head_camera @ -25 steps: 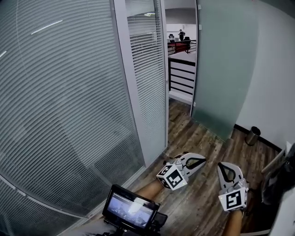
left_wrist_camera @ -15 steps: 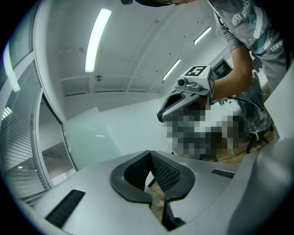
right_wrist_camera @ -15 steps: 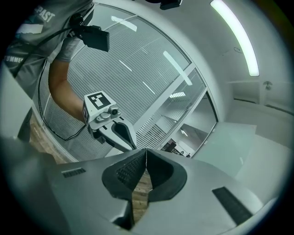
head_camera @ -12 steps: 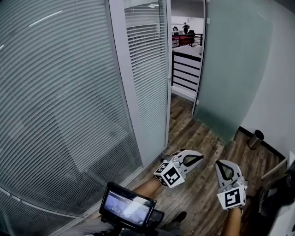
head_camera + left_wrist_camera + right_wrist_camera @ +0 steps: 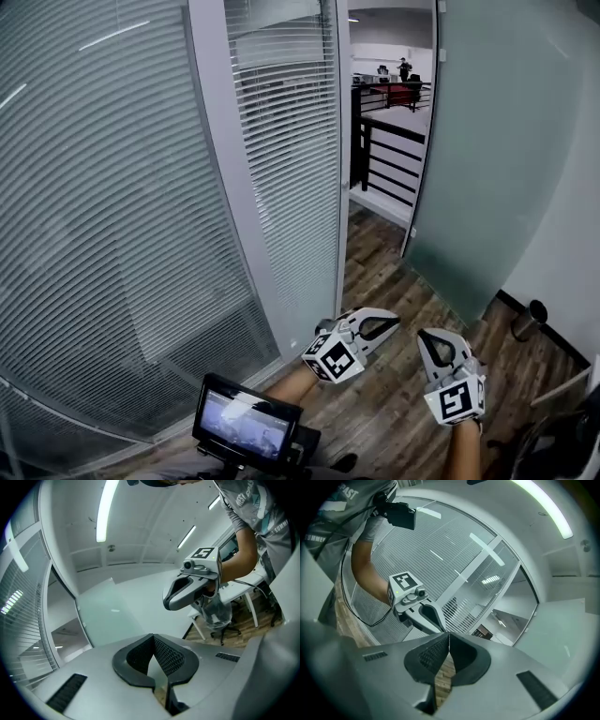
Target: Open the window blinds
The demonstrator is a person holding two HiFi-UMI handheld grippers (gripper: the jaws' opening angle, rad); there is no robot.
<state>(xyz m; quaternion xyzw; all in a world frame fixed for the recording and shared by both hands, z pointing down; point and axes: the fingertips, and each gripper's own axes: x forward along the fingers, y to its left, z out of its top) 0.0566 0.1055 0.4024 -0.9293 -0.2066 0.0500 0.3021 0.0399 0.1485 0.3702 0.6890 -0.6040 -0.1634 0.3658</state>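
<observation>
Closed horizontal window blinds cover the big glass wall on the left. A narrower blind panel hangs beside the door frame and also shows in the right gripper view as the blinds. My left gripper hovers low over the wooden floor, shut and holding nothing. The right gripper floats beside it, likewise shut and holding nothing. Both stand apart from the blinds, below and to their right. Each gripper view shows its own pads meeting, left gripper and right gripper.
A frosted glass door stands open on the right, with a doorway and dark railing between it and the blinds. A small metal bin sits by the right wall. A screen device hangs below my chest.
The view has moved closer to the narrow blind panel and doorway. Both grippers have drifted left in the picture and stay shut side by side.
</observation>
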